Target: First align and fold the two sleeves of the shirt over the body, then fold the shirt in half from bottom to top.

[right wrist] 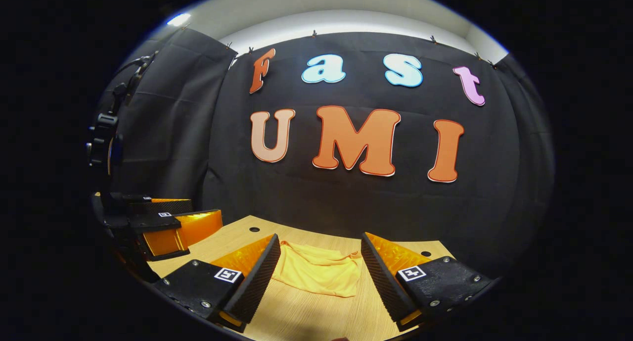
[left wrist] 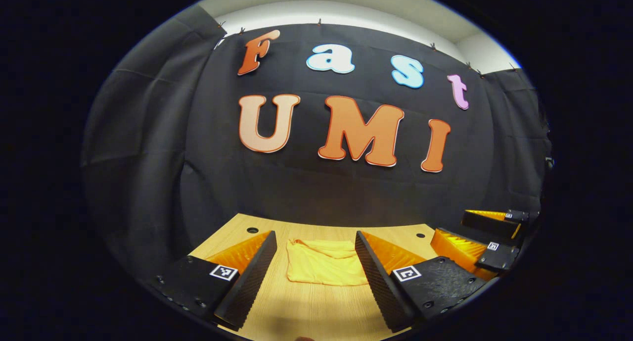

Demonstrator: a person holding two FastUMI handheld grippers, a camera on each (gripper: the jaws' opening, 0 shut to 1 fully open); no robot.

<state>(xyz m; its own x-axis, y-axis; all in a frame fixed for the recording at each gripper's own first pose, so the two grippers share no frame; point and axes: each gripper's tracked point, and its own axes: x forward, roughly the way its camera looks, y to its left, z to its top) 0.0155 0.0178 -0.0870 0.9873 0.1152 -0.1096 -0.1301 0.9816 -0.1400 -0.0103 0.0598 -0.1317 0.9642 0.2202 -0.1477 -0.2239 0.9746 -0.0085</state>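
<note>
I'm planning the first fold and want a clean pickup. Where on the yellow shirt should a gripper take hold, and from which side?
The yellow shirt lies flat and bunched on the wooden table, so there is no raised part to grab. Probably best to pinch a side edge where a sleeve lies, coming down from above and in from that side. Both the left gripper and right gripper hang open, short of it.

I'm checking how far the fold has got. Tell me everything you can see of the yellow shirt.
The yellow fabric shirt lies flat on the light wooden table, already a compact, roughly rectangular bundle with no sleeve sticking out. Soft creases and a folded edge run across its far end, and one corner in the right gripper view trails looser. It sits mid-table, ahead of both grippers. Nothing touches it but the table; the left gripper and right gripper have their jaws wide apart, short of the cloth.
</note>
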